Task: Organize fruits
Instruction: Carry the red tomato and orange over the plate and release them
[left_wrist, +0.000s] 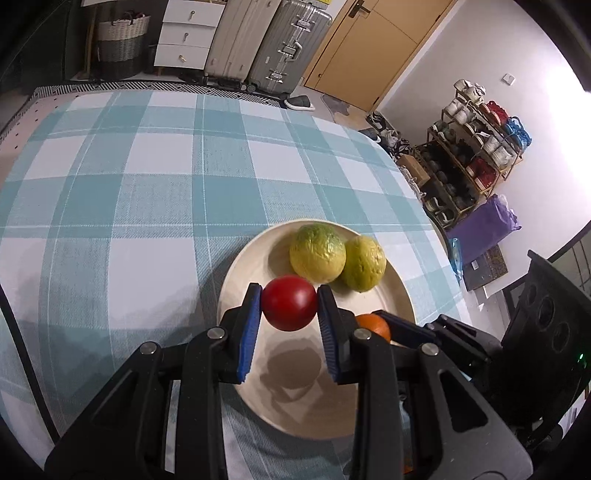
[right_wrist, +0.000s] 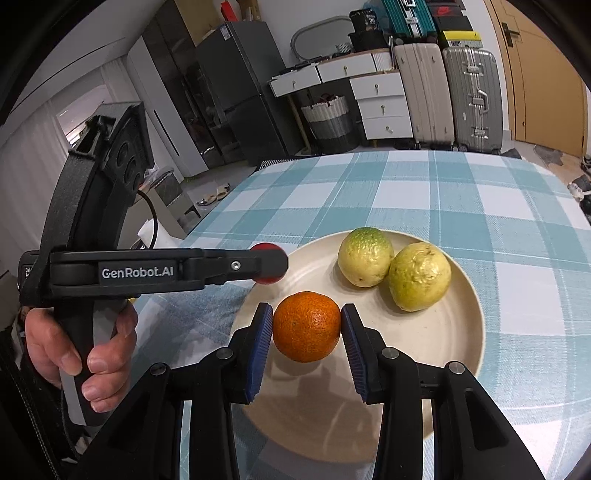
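A cream plate (left_wrist: 240, 280) (right_wrist: 465, 332) sits on the checked tablecloth with two yellow-green fruits (left_wrist: 317, 253) (right_wrist: 365, 256) side by side at its far part. My left gripper (left_wrist: 290, 304) is shut on a red tomato (left_wrist: 290, 302) and holds it above the plate; its shadow falls on the plate below. In the right wrist view the left gripper (right_wrist: 267, 264) hides most of the tomato (right_wrist: 263, 246). My right gripper (right_wrist: 306, 332) is shut on an orange (right_wrist: 306, 331) above the plate's near part. The orange (left_wrist: 375, 325) shows partly in the left wrist view.
The blue and white checked tablecloth (left_wrist: 147, 184) stretches far and left of the plate. The table edge runs along the right (left_wrist: 424, 206), with a shoe rack (left_wrist: 476, 155) beyond. Suitcases (right_wrist: 472, 96) and drawers (right_wrist: 380, 103) stand behind the table.
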